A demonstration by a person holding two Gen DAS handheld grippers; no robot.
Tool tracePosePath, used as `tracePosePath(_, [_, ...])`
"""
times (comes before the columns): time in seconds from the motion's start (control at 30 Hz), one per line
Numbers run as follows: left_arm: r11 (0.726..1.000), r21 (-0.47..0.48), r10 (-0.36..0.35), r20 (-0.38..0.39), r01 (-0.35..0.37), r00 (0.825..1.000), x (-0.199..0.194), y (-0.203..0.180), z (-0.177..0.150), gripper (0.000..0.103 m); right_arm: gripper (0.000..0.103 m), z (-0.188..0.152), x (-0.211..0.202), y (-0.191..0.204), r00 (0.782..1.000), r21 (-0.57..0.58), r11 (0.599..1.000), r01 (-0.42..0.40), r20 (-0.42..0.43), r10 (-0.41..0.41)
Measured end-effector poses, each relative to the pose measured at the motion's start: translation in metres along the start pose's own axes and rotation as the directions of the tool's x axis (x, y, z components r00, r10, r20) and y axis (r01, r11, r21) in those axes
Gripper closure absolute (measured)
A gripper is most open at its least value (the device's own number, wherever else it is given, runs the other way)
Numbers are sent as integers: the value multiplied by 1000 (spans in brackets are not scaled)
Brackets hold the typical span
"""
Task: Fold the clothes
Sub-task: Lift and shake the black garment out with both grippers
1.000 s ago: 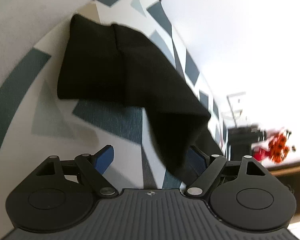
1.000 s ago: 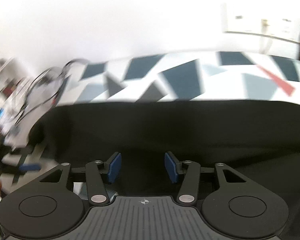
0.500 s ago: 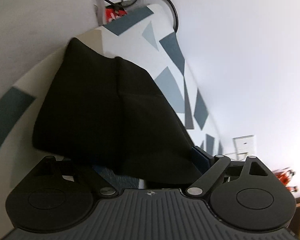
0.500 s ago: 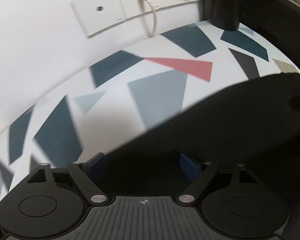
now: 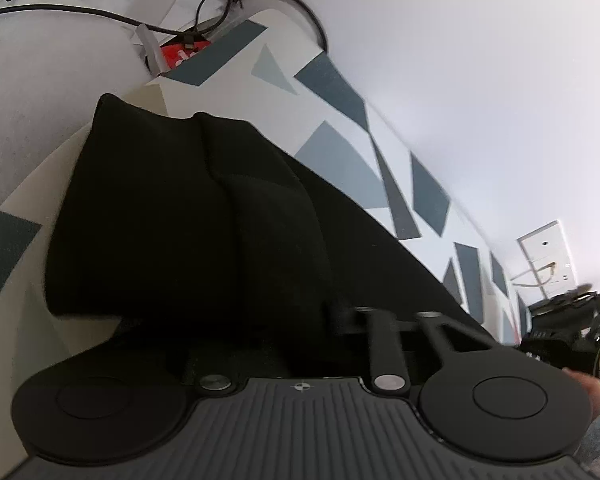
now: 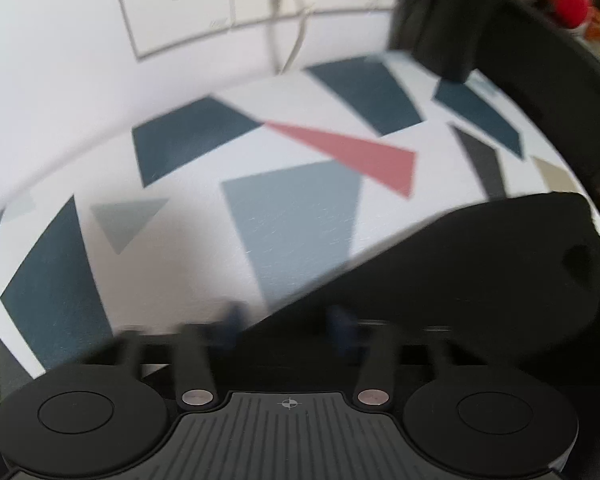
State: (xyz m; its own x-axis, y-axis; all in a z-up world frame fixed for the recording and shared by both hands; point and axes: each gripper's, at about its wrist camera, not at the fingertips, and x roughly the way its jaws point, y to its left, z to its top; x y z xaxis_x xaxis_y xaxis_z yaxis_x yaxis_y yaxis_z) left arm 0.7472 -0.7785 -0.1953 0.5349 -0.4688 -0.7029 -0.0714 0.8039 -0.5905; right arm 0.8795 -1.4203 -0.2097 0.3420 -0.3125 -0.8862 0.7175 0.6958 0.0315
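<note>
Black garment (image 5: pixel 188 216) lying partly folded on the table (image 5: pixel 340 160) with its geometric-patterned cover, one edge running toward the wall. Left gripper (image 5: pixel 300 320): jaws closing, fingers buried in the near edge of the cloth. Right gripper (image 6: pixel 288 320): jaws closing over the garment's edge (image 6: pixel 460 264), fabric between the blurred blue pads (image 6: pixel 340 324)

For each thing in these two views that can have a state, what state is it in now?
Black garment: lying partly folded on the patterned table.
Left gripper: jaws closing, black cloth between them.
Right gripper: jaws closing at the garment's edge, blurred.
White cable: plugged into the wall socket.
</note>
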Motion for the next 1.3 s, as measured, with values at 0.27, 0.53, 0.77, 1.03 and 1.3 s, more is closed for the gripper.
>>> tracePosePath(0.27, [966,241,64,137,-96,988,-18,-41,11,92,98,-2,-1,-51,968,214,947,-239,124,216])
tracePosePath(0.53, [934,299,121,243,-193,962,0,-61,74,96,98,56,24,-36,941,220,925,-311,205,268])
tracePosePath(0.77, [868,378,186,355,-322,916,33,-83,92,95,103,101,43,1,877,63,903,-426,276,394])
tracePosePath(1.03, [754,409,471,208,-514,857,72,-66,88,20,57,88,44,39,879,-8,886,-464,118,462])
tracePosePath(1.3, [907,195,358,106,-372,928,61,-22,108,13,54,34,10,-18,883,98,879,-467,102,457])
